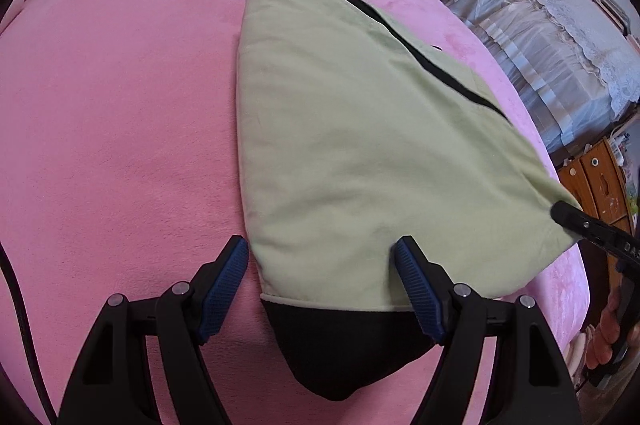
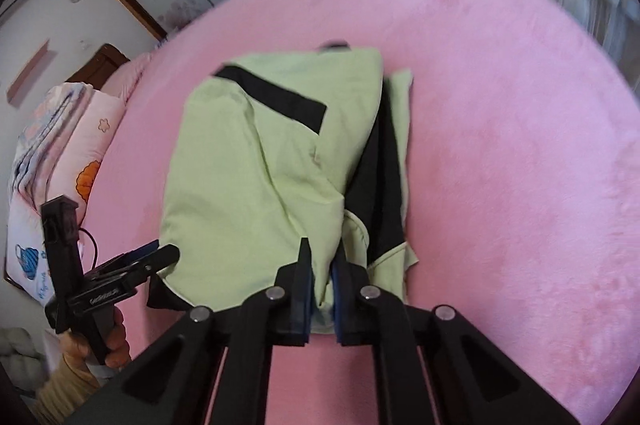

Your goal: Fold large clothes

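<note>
The right gripper pinches the near corner of the pale-green, black-trimmed folded garment, probably to fold it again, while the left gripper straddles its near edge, spread wide and gripping nothing.

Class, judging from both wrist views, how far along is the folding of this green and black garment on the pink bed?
Done: the green garment already lies doubled into a compact bundle on the pink bed cover.
In hand: the right gripper is shut on its near edge, lifting it; the left gripper is open, straddling the black hem.
Left: probably laying that held edge down and flattening the bundle.
</note>
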Tool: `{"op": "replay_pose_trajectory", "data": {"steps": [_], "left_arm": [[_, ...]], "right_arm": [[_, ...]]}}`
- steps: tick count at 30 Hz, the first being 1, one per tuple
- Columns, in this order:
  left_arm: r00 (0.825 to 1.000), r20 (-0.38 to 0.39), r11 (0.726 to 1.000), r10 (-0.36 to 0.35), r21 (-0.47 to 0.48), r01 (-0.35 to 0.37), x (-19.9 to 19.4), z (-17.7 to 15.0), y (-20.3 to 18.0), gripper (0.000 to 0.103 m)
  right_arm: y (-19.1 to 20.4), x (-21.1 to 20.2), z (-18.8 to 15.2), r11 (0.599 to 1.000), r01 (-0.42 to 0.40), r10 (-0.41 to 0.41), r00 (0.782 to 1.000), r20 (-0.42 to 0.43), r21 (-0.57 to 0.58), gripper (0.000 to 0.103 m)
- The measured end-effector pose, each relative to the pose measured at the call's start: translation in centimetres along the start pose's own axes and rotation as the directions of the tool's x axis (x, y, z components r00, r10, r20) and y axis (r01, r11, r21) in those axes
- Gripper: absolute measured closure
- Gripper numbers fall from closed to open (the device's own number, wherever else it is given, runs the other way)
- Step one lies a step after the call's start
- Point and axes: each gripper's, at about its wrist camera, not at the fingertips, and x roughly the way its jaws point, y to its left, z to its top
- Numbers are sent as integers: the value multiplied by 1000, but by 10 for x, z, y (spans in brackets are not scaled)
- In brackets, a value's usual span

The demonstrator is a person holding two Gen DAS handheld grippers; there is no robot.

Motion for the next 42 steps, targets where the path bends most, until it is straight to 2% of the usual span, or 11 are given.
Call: {"op": "replay_pose_trajectory", "data": {"steps": [4, 7, 11, 14, 16, 20, 24, 27, 30, 36, 42], "left_arm": [[999, -32, 1000, 5, 7, -5, 13, -6, -4, 29], [999, -39, 1000, -4, 3, 4, 15, -13, -6, 29], [999, -21, 999, 25, 39, -24, 19, -19, -13, 28], [999, -41, 999, 32, 45, -30, 30, -21, -14, 28], [999, -38, 999, 35, 43, -33, 30, -19, -15, 28], [998, -46, 998, 47, 54, -45, 25, -16, -21, 28], [994, -106, 997, 35, 66, -28, 21, -7, -24, 28], [984, -180, 998, -13, 58, 24, 20, 8, -24, 28], [979, -198, 998, -56, 15, 60, 17, 26, -14, 28], [997, -66, 998, -33, 48, 36, 9, 78, -4, 28], [999, -33, 999, 5, 40, -3, 32, 121, -3, 28]], "right_arm": [[-24, 21, -25, 995, 85, -83, 996, -37, 60, 98], [-36, 24, -43, 988, 109, -107, 994, -22, 110, 98], [-34, 21, -59, 982, 139, -142, 990, 13, 126, 99], [-41, 40, -69, 979, 164, -160, 986, -42, 123, 99], [-41, 41, -68, 979, 162, -158, 986, -42, 125, 98], [-33, 24, -52, 985, 144, -140, 989, -47, 93, 92], [-30, 0, -25, 992, 77, -74, 997, -27, 99, 70], [-27, -12, 5, 993, 24, -27, 999, 22, 112, 56], [-26, 1, 43, 993, 30, -35, 999, 38, 111, 53], [-41, 71, 106, 984, 64, -60, 998, -29, 165, 53], [-51, 120, 132, 977, 47, -31, 996, -79, 210, 55]]}}
